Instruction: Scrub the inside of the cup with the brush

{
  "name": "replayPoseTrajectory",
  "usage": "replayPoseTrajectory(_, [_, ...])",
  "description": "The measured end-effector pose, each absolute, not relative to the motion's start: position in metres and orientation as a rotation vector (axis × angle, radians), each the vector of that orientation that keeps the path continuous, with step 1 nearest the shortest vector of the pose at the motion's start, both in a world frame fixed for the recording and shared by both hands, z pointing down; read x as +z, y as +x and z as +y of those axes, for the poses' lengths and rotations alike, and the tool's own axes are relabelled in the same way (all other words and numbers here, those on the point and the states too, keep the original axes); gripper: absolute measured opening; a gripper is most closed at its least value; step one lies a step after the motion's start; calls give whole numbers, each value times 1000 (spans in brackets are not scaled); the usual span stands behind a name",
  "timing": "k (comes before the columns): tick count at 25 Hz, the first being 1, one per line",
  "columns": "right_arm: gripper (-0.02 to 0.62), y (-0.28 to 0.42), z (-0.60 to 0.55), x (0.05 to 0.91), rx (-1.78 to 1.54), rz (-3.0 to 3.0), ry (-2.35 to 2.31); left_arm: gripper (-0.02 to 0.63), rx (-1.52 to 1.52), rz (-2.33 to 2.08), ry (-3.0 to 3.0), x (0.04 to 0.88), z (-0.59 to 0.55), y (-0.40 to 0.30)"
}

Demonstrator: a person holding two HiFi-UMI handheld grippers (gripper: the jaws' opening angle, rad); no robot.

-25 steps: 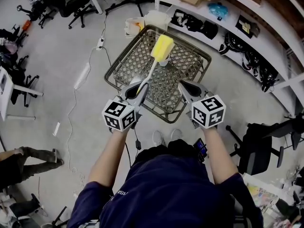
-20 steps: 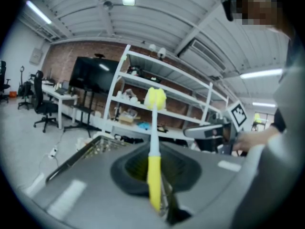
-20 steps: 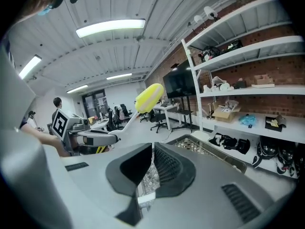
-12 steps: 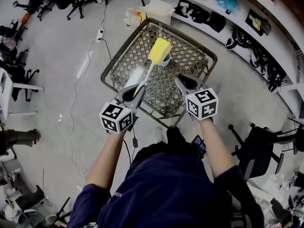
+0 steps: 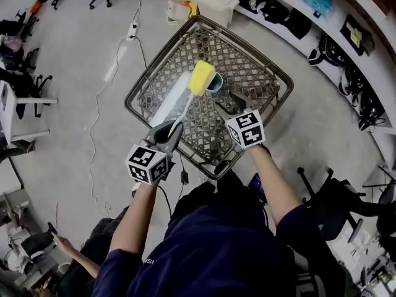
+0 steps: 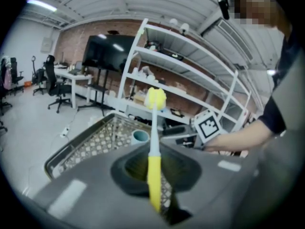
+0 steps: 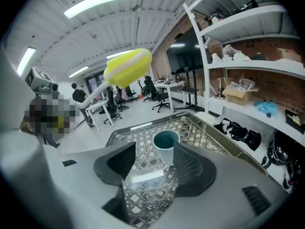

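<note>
A teal cup (image 5: pixel 216 83) stands upright on the lattice-top table (image 5: pixel 137 85). In the right gripper view the cup (image 7: pixel 166 145) is just beyond my right gripper (image 7: pixel 153 163), whose jaws are opening with nothing between them. My left gripper (image 5: pixel 171 130) is shut on the yellow handle of the brush (image 6: pixel 153 174). The brush's white shaft rises to a yellow sponge head (image 5: pixel 202 77), which hangs just left of the cup and above the table. My right gripper (image 5: pixel 228 105) sits right of the brush shaft, close to the cup. The sponge head (image 7: pixel 127 68) floats above the cup, to its left.
A bright white streak (image 5: pixel 172 98) lies across the tabletop. A white bin (image 5: pixel 216 2) stands beyond the table's far corner. Shelves (image 5: pixel 334 30) with dark bags run along the right. Office chairs (image 5: pixel 18 82) and a floor cable (image 5: pixel 99 119) are on the left, a person (image 5: pixel 68 255) at lower left.
Both grippers have moved forward over the table toward the cup. The right gripper's jaws have opened. The sponge head has come down closer to the cup.
</note>
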State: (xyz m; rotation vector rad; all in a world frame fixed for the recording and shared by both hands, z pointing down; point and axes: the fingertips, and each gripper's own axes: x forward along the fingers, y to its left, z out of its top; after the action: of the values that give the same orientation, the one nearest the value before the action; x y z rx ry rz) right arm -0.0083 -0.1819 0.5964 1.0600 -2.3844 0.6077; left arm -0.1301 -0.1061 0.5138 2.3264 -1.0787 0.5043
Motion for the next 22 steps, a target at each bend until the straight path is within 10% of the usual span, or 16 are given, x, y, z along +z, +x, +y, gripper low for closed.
replayPoseTrajectory(8, [338,-18,-217,678,540,-2371,1021,32,576,-1106,2235,548,-119,-133])
replayPoseTrajectory(22, [356,-54,-255,724,403,-2409,946,32,605,-1127,2153,584,-138,-134])
